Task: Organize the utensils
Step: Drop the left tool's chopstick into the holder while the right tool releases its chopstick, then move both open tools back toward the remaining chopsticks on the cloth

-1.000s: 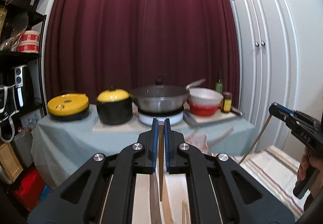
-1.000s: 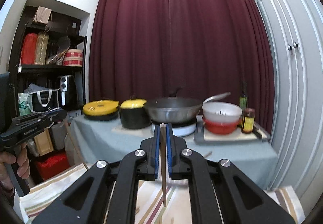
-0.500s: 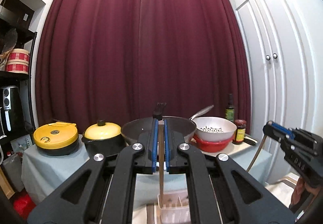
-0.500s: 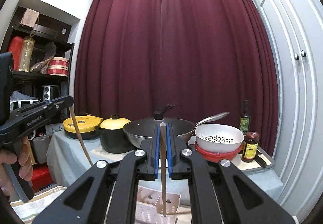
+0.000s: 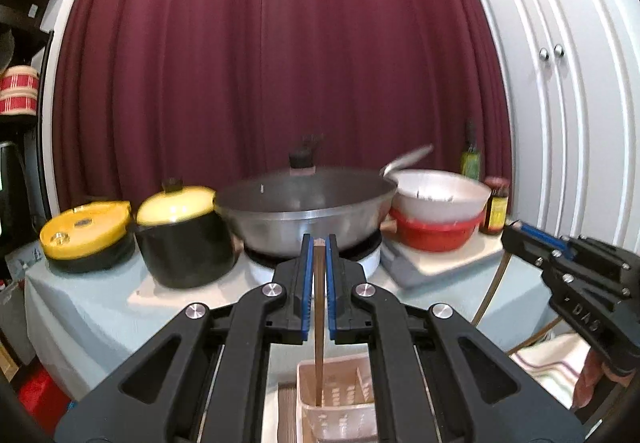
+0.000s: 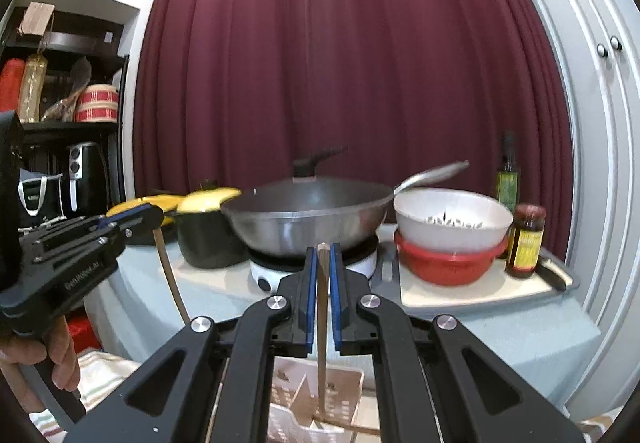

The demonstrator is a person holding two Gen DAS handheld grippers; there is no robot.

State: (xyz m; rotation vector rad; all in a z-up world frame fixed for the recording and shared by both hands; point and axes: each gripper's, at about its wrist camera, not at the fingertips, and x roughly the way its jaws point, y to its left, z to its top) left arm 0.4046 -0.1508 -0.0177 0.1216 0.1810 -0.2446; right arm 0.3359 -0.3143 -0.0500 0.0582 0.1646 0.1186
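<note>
— Where do your chopsticks stand?
— Your left gripper (image 5: 317, 243) is clamped on a chopstick (image 5: 318, 331) hanging upright, tip inside the caddy (image 5: 340, 399) directly below. Your right gripper (image 6: 322, 248) pinches its chopstick (image 6: 322, 327) likewise, tip just over the caddy's rim.
— So?
— Lower straight down.

A maroon curtain (image 6: 352, 63) hangs between white cupboard doors (image 6: 600, 83) and dark shelving (image 6: 68, 123).

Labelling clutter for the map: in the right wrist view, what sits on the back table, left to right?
Black pot with yellow lid → wok → white colander stacked in red bowl → sauce jar.
</note>
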